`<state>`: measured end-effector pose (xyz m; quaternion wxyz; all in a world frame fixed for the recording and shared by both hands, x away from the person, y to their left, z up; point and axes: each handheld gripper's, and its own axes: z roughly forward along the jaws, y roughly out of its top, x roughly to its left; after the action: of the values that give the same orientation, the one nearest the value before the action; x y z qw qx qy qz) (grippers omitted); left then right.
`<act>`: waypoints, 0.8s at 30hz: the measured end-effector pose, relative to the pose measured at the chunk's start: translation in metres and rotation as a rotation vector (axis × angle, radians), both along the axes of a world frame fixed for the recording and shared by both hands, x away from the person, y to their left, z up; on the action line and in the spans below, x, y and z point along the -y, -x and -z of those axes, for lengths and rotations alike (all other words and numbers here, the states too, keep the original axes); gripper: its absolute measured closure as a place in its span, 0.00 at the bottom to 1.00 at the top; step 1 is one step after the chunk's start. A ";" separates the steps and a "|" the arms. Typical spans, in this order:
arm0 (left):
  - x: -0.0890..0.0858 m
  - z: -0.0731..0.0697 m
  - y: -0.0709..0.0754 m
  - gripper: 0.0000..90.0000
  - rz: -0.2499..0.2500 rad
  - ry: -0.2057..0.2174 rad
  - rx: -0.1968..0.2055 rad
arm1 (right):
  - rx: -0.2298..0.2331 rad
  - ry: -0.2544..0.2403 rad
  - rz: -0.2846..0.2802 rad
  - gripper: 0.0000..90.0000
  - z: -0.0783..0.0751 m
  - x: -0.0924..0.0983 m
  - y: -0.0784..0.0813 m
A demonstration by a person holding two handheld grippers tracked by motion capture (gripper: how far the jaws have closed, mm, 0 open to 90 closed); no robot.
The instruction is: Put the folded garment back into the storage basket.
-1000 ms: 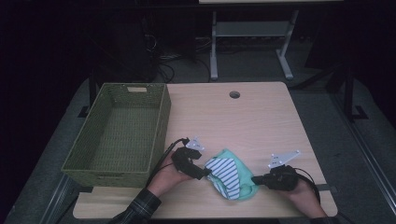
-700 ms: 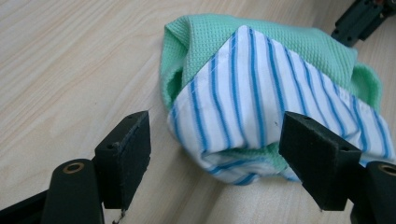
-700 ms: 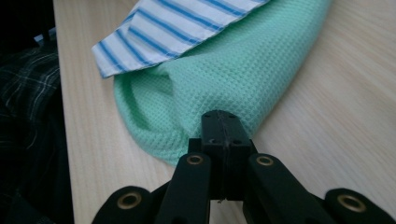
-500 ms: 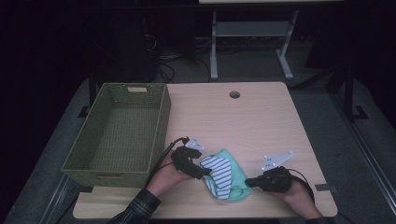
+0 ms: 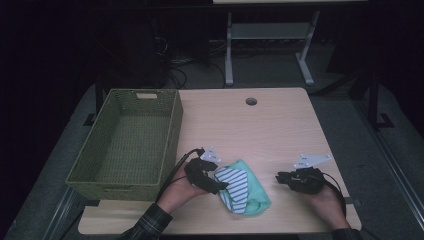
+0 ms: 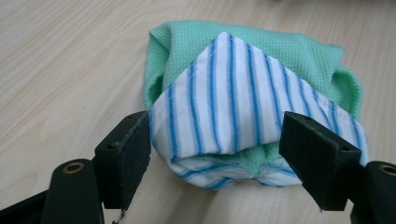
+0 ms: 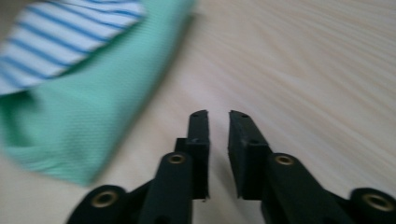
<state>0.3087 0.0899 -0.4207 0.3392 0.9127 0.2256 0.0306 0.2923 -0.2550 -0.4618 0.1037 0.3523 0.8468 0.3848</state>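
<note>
A folded cloth (image 5: pixel 246 194), green waffle fabric with a white, blue-striped side on top, lies near the table's front edge. My left gripper (image 5: pixel 220 186) reaches it from the left. In the left gripper view its jaws stand wide, and both pads press the sides of the cloth bundle (image 6: pixel 233 88). My right gripper (image 5: pixel 280 177) sits apart to the right of the cloth, held low over the wood. Its jaws have just been opening. In the right gripper view the right gripper (image 7: pixel 218 116) shows a narrow gap with nothing in it, and the cloth (image 7: pixel 70 116) is off to the upper left.
A green woven basket (image 5: pixel 175 120) stands empty along the table's left side, close to my left hand. The table (image 5: pixel 260 135) has a round cable hole (image 5: pixel 251 101) near its far edge. A metal stand (image 5: pixel 270 30) is on the floor beyond.
My right gripper let go of the cloth's right edge and drew away to the right, its jaws parting slightly. The left gripper and the cloth stayed where they were.
</note>
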 end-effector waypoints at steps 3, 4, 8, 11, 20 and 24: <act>0.004 -0.002 0.004 0.27 0.015 -0.002 0.005 | 0.013 0.010 0.076 0.66 0.004 0.008 -0.005; 0.006 -0.002 0.006 0.27 0.016 -0.002 0.005 | 0.011 0.008 0.093 0.62 0.005 0.010 -0.006; 0.014 0.001 0.010 0.27 0.038 -0.020 -0.008 | 0.013 0.024 0.162 0.45 0.009 0.018 -0.011; 0.017 0.003 0.013 0.27 0.054 -0.035 -0.010 | 0.018 0.041 0.187 0.36 0.011 0.018 -0.013; 0.025 0.018 0.016 0.23 0.077 -0.084 -0.025 | 0.022 0.069 0.203 0.23 0.016 0.013 -0.016; 0.029 0.028 0.016 0.20 0.099 -0.143 -0.033 | 0.025 0.064 0.205 0.21 0.017 0.014 -0.016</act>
<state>0.2922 0.0607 -0.4490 0.2704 0.9451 0.1829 0.0151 0.3080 -0.2692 -0.4790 0.1644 0.4288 0.8167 0.3493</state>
